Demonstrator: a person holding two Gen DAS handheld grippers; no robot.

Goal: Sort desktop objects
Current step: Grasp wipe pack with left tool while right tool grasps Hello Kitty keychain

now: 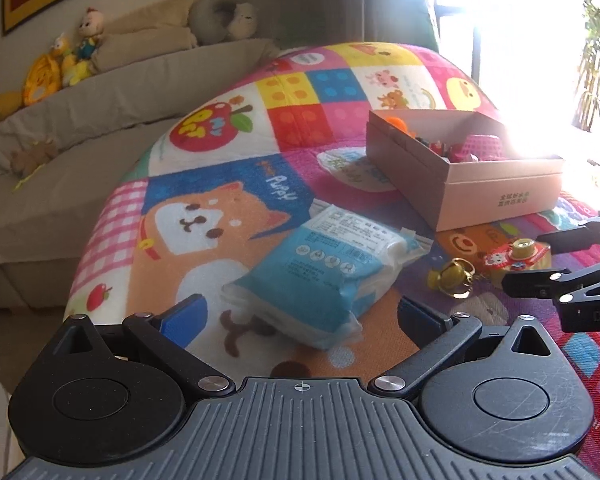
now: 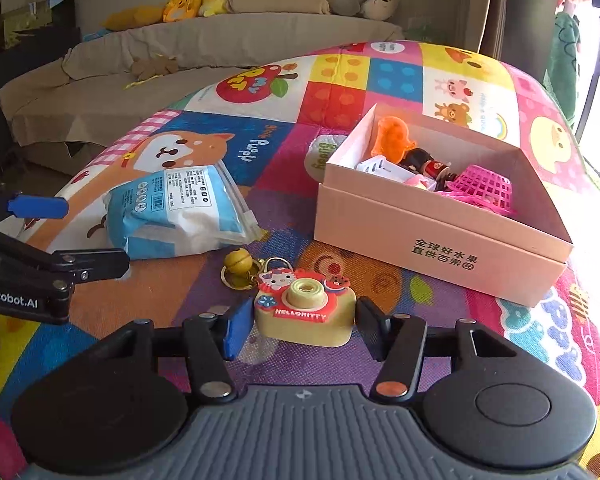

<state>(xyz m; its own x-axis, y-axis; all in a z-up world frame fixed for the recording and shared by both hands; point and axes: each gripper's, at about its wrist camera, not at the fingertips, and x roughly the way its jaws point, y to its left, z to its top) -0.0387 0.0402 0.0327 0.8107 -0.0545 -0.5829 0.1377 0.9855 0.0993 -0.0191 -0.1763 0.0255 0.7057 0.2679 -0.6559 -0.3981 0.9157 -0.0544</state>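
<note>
A yellow and red toy camera (image 2: 304,316) with a cat figure on it sits on the patchwork mat between the pads of my right gripper (image 2: 305,326), which press on both its sides. From the left wrist view the same gripper (image 1: 526,260) reaches in from the right around the toy camera (image 1: 516,258). A gold bell keyring (image 2: 238,264) hangs off the toy's far left. My left gripper (image 1: 300,316) stands open around the near end of a blue and white tissue pack (image 1: 320,268), pads apart from it.
An open pink box (image 2: 440,236) stands at the right, holding an orange toy (image 2: 392,138), a pink basket (image 2: 484,188) and other small items. A grey sofa (image 1: 100,92) with plush toys lies beyond the mat's far edge. Bright window glare fills the right.
</note>
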